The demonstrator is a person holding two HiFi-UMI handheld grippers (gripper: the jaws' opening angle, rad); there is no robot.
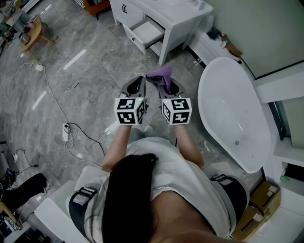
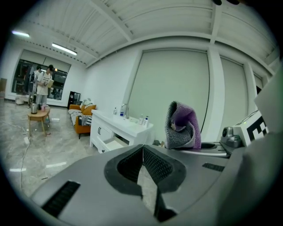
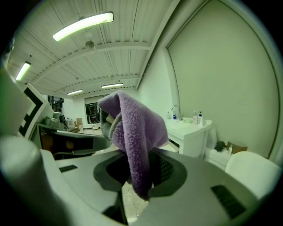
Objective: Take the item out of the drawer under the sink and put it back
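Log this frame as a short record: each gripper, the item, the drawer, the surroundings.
left gripper: jaws together, empty
right gripper: jaws shut on cloth
cloth: purple, bunched above the jaws, carried in the air
drawer: open, ahead of the person
vanity: white, holds the drawer
tub: white, at the person's right
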